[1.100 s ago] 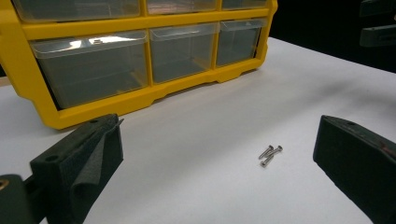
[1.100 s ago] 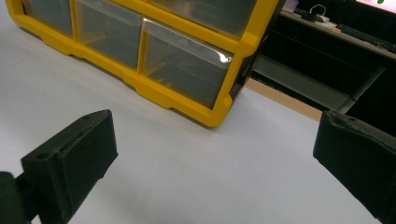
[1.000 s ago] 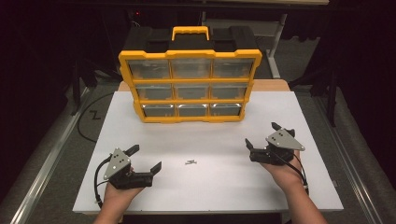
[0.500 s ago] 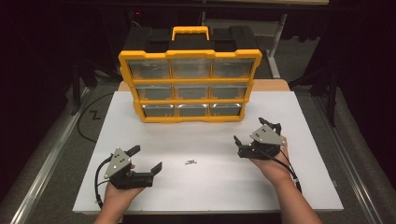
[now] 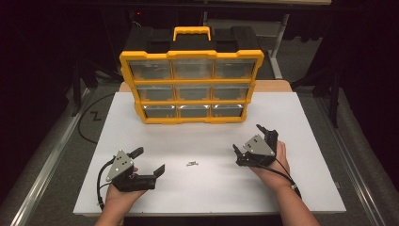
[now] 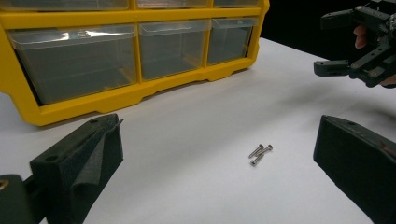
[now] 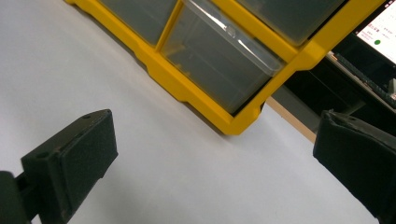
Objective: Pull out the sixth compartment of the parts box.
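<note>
A yellow drawer organizer with clear drawers stands upright at the back of the white table. Three small screws lie together on the table in front of it. My left gripper rests at the front left, open, with the screws ahead and a little right of its jaws. My right gripper sits open at the right of the screws and holds nothing. It also shows in the left gripper view. Its own view looks at the organizer's lower corner.
A black cable trails off the table's left side. A metal rail runs along the floor at the left. Bare white tabletop lies all around the screws. A wooden edge shows behind the white sheet.
My right gripper has moved left across the table toward the screws, staying open. The left gripper and the screws have not moved.
</note>
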